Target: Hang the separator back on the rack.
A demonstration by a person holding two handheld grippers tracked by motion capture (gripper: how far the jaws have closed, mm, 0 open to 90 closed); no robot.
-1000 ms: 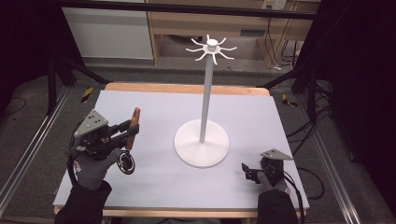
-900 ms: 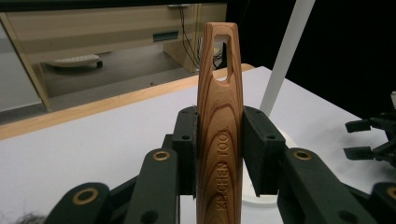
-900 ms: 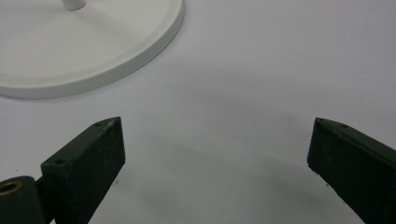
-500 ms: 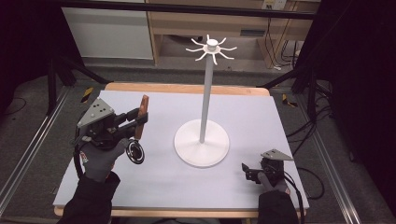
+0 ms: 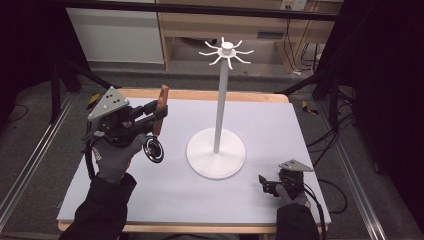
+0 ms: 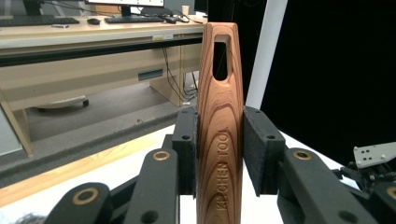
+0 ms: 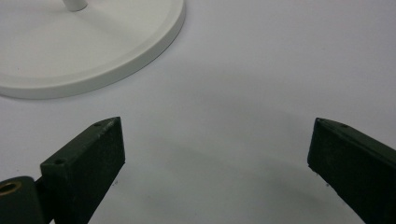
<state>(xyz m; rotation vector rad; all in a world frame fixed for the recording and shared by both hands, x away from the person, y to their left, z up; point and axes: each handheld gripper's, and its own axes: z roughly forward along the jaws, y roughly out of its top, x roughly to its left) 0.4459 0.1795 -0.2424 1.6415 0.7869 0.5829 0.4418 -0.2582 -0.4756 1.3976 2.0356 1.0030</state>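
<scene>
The left gripper (image 5: 156, 112) is clamped on the wooden handle (image 6: 219, 140) of a kitchen tool; the right gripper (image 7: 215, 163) rests with jaws apart. Risk: the handle's hanging slot (image 6: 221, 56) may miss a hook on the white stand (image 5: 218, 100), and a knock could tip the stand.

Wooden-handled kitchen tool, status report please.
Left gripper shut on the wooden-handled tool, held off the table. Right gripper open, empty. White hook stand apart, nothing between.

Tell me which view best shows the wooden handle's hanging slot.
The left gripper view: the wooden handle stands upright, close up, its slot clearly open. In the high view the handle is small, its slot indistinct.
</scene>
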